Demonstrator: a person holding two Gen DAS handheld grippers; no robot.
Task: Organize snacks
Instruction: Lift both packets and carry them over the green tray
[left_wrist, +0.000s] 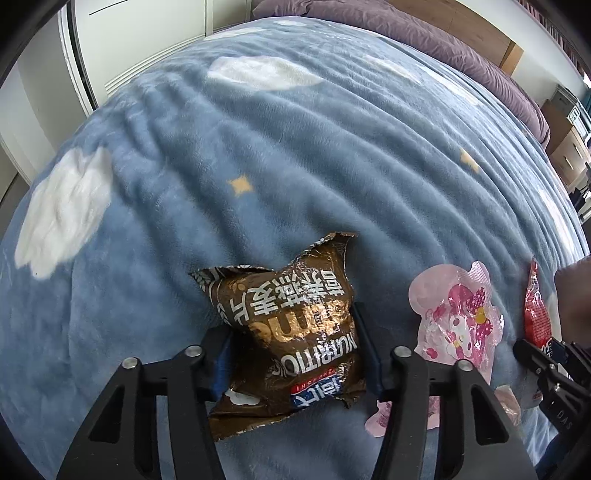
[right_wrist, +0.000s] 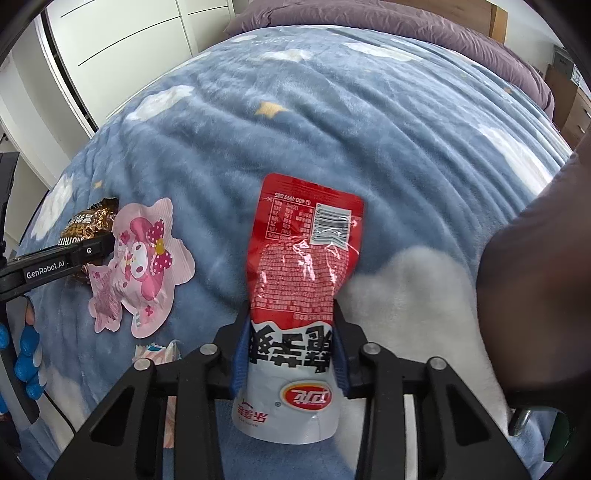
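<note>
- Down my left wrist view, my left claw (left_wrist: 293, 332) is clamped on a crumpled brown snack bag (left_wrist: 291, 332); both blue pads press into its sides and the foil bulges between them.
- That brown bag sits on the blue fleece blanket (left_wrist: 258, 147) with white clouds and yellow stars, its torn top edge pointing away from me.
- Just to the right lies a pink character-shaped packet (left_wrist: 458, 321), flat on the blanket and apart from the brown bag.
- Further right, at the edge of that view, a red chip bag (left_wrist: 535, 314) is seen edge-on with my right claw (left_wrist: 543, 350) around its lower part.
- Down my right wrist view, my right claw (right_wrist: 291, 350) is closed on the red chip bag (right_wrist: 299, 258); the blue pads pinch its sides in where red turns to white, and the barcode end points away from me.
- To the left lies the pink packet (right_wrist: 140, 266), and beyond it the brown bag (right_wrist: 86, 225) in my left claw (right_wrist: 92, 251).
- A small pale wrapper (right_wrist: 157, 352) lies near my right claw's left finger.
- At the far left, a blue-gloved hand (right_wrist: 26, 354) shows; a purple duvet (right_wrist: 369, 22) lies at the far end of the bed.
</note>
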